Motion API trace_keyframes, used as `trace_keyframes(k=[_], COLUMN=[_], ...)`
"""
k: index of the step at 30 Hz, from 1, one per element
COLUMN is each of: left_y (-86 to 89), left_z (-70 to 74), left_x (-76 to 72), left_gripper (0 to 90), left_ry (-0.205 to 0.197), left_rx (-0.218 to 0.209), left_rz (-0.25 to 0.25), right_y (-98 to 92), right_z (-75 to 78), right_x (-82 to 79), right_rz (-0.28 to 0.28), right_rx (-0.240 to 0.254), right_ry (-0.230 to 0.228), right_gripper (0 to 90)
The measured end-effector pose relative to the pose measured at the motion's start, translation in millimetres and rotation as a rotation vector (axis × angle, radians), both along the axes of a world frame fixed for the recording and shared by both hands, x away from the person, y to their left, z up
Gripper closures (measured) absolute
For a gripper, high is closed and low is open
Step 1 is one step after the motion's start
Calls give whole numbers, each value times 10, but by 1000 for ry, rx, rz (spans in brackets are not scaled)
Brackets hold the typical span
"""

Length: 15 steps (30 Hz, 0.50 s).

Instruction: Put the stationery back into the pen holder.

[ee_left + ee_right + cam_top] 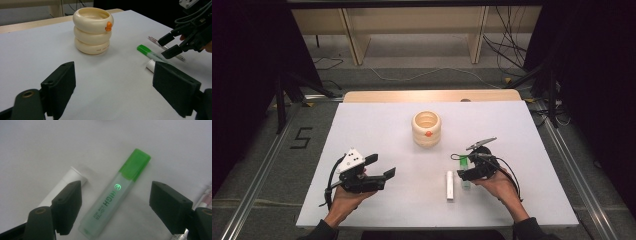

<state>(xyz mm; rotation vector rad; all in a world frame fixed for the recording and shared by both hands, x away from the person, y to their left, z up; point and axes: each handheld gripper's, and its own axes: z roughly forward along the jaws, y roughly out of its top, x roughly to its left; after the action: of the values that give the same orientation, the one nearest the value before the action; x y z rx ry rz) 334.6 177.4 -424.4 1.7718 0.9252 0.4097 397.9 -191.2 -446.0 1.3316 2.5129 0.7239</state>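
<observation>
Right gripper (113, 207) poised over green highlighter (117, 192)

The table (377, 130) is seen whole from high above, facing forward; the left gripper view looks low across it; the highlighter (117, 192), shared by all, is viewed closely from above.

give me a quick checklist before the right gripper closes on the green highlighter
1. Right gripper jaws open around the highlighter: ok.
2. Highlighter lying flat on the table, cap on: ok.
3. White tube clear of the near jaw: not ok, it lies right beside it.
4. Clear pen out of the way: cannot tell.
5. Left gripper open and apart: ok.
6. Cream cup upright, away from the grasp: ok.
</observation>
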Motion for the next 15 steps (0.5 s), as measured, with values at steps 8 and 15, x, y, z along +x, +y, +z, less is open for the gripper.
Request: trace_keyframes(k=[8,15], left_y=[-1,-9], left_z=[-8,-2], left_x=[7,3], left_gripper=[180,180], left_ry=[8,1], left_rx=[7,-1], left_rz=[-10,-7], right_y=[39,69], right_z=[-44,-62], right_x=[77,124], right_rz=[5,4], right_rx=[-30,-48], right_ry=[43,62], right_gripper=[312,321])
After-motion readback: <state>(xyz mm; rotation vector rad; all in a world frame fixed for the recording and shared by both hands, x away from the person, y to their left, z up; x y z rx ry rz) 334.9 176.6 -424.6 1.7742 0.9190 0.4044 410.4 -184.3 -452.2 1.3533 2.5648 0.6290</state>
